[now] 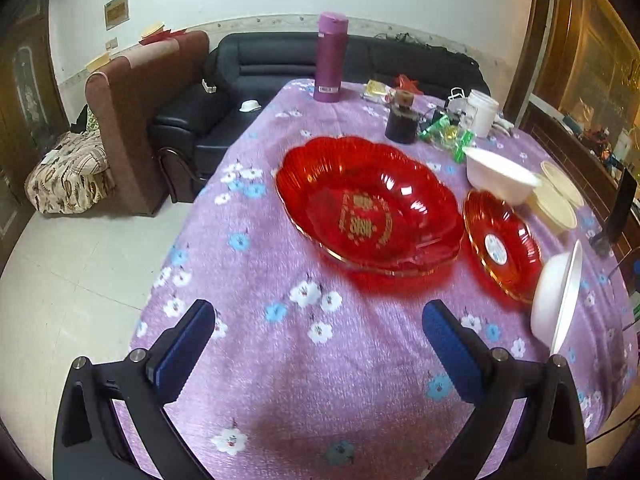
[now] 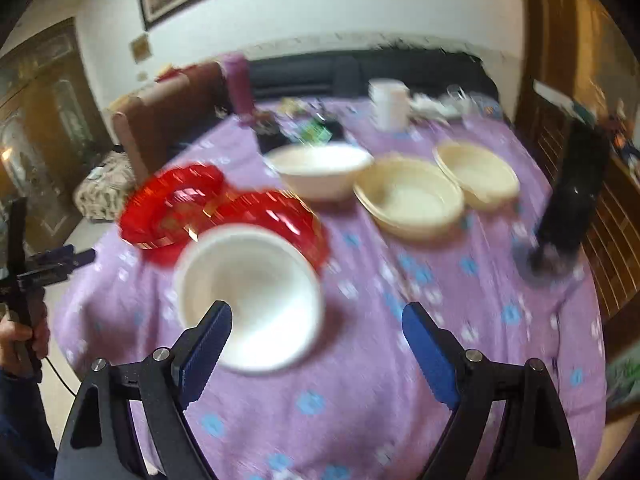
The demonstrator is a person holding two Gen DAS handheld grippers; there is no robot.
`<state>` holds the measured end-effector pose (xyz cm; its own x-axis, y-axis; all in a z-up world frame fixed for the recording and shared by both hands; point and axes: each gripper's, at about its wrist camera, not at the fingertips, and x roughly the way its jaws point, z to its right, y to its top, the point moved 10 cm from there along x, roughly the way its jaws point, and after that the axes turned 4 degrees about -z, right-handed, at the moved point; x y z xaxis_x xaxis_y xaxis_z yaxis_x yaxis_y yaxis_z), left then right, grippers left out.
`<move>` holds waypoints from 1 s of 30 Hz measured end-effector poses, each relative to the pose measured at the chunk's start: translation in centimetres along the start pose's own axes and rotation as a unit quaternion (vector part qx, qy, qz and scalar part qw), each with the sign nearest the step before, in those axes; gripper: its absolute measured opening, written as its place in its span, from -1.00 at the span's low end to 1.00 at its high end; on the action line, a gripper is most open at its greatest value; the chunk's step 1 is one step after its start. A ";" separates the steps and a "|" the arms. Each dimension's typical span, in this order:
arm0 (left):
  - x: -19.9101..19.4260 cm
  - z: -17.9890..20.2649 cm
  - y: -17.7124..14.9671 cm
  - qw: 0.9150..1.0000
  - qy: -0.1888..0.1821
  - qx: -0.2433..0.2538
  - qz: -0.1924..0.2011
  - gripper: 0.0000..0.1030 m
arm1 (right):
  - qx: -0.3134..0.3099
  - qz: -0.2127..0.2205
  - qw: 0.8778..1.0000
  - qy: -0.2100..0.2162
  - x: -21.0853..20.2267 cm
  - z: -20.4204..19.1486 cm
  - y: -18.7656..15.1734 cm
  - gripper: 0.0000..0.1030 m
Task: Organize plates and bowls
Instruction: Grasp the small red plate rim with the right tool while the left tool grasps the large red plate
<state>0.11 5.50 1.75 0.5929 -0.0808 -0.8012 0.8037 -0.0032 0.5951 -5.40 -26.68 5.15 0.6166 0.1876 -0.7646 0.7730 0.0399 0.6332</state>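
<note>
Purple cloth (image 1: 280, 360): flowered, covers the table across the left wrist view.
Left gripper (image 1: 318, 320): lower frame, blue pads spread wide, nothing between them.
Large red plate (image 1: 370, 204): frame centre, flat on the cloth.
Small red plate (image 1: 502, 244): just right of the large one.
White bowl (image 1: 556, 300): right edge, tipped on its side in the air.
Second white bowl (image 1: 500, 178): upper right, beyond the small plate.
Purple flask (image 1: 331, 56): top centre, upright.

Right wrist view: blurred.
Right gripper (image 2: 316, 322): jaws apart, gripping nothing.
White bowl (image 2: 250, 296): centre left, its rim beside the left pad (image 2: 208, 344); touching or not, cannot tell.
Cream bowls (image 2: 410, 196): upper right, side by side.
Left gripper (image 2: 44, 268): far left, held by a hand (image 2: 20, 340).
</note>
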 end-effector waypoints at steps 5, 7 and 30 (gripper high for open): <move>-0.1 -0.1 1.4 1.000 0.006 0.014 -0.004 1.00 | -0.048 0.010 0.998 0.026 0.2 -5.0 3.1 0.75; 0.5 -0.5 1.8 1.000 0.012 0.011 -0.014 1.00 | -0.062 0.001 0.997 0.051 1.3 -7.3 4.6 0.75; 6.6 -2.9 5.9 0.998 -0.001 -0.022 -0.063 0.04 | -0.054 -0.183 0.977 0.094 18.9 -10.7 12.2 -0.20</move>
<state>8.89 7.86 -0.25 0.4867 -0.0852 -0.8694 0.8734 0.0305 0.4860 14.09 -12.14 -0.29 0.2556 0.3182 -0.9129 0.9099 0.2398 0.3384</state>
